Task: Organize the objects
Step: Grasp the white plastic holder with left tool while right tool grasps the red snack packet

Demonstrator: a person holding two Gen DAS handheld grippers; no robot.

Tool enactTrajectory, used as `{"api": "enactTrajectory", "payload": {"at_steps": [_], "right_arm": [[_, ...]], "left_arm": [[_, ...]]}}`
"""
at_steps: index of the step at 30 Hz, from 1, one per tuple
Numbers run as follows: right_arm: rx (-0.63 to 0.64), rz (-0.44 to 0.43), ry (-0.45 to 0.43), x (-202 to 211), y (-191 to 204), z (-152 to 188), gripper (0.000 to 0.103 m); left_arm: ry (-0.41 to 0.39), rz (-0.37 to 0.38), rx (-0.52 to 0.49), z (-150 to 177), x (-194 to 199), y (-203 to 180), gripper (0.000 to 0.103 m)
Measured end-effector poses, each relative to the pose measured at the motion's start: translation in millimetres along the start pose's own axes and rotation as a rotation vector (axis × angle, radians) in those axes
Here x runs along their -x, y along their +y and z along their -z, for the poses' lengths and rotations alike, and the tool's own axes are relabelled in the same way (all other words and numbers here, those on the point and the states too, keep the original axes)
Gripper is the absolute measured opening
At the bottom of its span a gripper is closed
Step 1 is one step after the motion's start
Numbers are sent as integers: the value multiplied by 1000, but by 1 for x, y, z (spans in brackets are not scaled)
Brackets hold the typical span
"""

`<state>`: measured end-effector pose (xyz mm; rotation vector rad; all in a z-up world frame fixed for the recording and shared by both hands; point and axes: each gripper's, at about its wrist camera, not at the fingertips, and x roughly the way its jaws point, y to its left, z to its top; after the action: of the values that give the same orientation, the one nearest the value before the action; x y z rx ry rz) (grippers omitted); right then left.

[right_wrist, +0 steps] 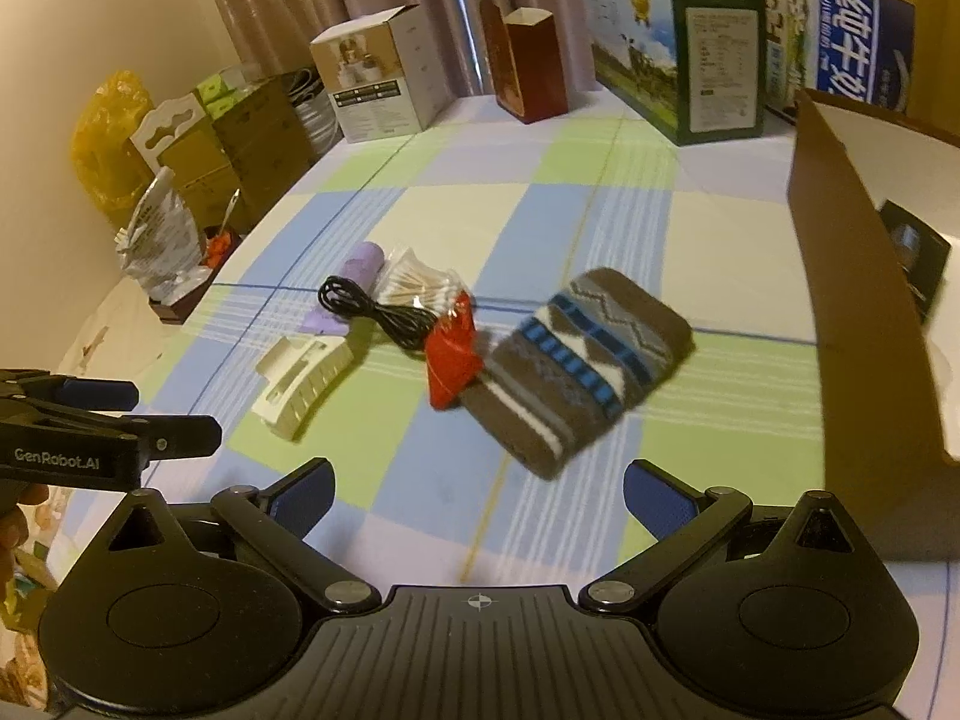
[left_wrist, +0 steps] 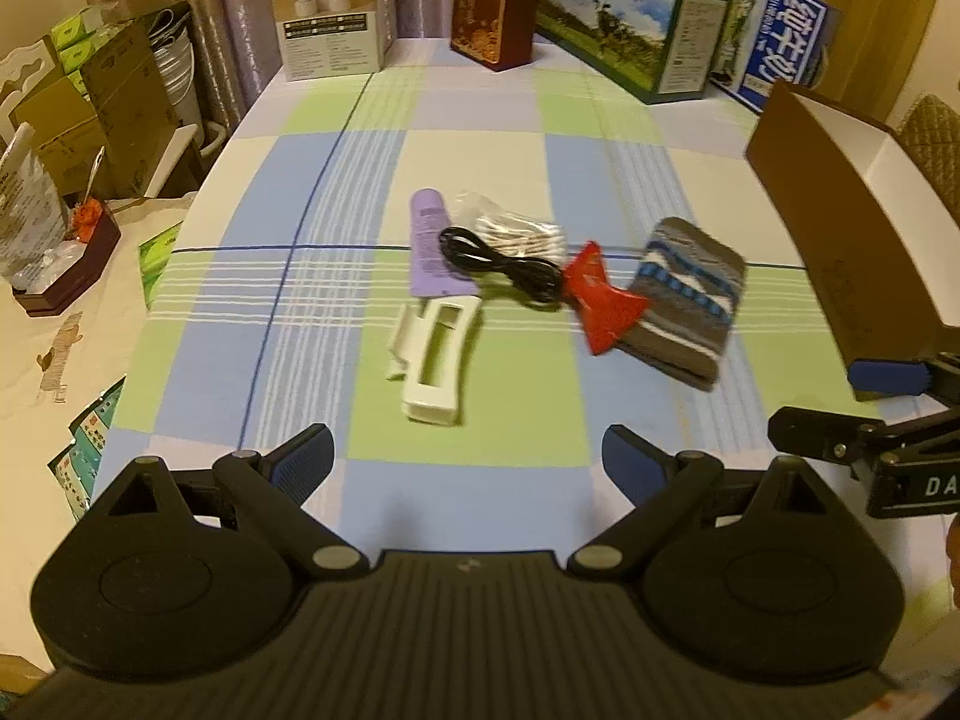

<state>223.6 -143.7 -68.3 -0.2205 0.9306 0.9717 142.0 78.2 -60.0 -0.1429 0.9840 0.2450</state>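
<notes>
A small pile lies mid-table: a white hair claw clip point(left_wrist: 433, 356) point(right_wrist: 303, 384), a purple tube point(left_wrist: 431, 249) point(right_wrist: 355, 276), a black cable point(left_wrist: 501, 264) point(right_wrist: 378, 309), a bag of cotton swabs point(left_wrist: 519, 234) point(right_wrist: 420, 287), a red packet point(left_wrist: 600, 306) point(right_wrist: 451, 360) and a grey patterned sock point(left_wrist: 690, 300) point(right_wrist: 585, 360). My left gripper point(left_wrist: 468, 462) is open and empty, just short of the clip. My right gripper point(right_wrist: 477, 495) is open and empty, just short of the sock. An open brown cardboard box point(left_wrist: 840, 228) point(right_wrist: 852, 312) stands at the right.
Several printed cartons point(left_wrist: 624, 30) point(right_wrist: 678, 42) line the table's far edge. Brown boxes and clutter point(left_wrist: 102, 102) point(right_wrist: 240, 138) stand off the left edge. The checked tablecloth point(left_wrist: 480, 138) point(right_wrist: 516, 204) covers the table. Each gripper shows in the other's view point(left_wrist: 870, 414) point(right_wrist: 108, 420).
</notes>
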Motion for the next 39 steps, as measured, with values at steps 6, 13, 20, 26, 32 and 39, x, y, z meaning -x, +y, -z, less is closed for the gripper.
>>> {"api": "enactTrajectory", "payload": {"at_steps": [6, 13, 20, 26, 32, 39], "right_arm": [[32, -1, -5, -23, 6, -12, 92], [66, -12, -4, -47, 10, -27, 80], [87, -14, -2, -66, 11, -38, 73], [111, -19, 6, -80, 12, -44, 69], [148, -28, 12, -95, 15, -48, 65], [208, -21, 31, -116, 20, -52, 57]], "left_arm": [[-14, -8, -2, -9, -25, 17, 94], [11, -11, -24, -21, -59, 27, 93], [38, -3, -56, -34, -90, 28, 89], [84, -1, -56, -41, -113, 30, 79], [92, 24, -65, -40, -122, 29, 55], [81, 29, -63, -31, -118, 35, 39]]}}
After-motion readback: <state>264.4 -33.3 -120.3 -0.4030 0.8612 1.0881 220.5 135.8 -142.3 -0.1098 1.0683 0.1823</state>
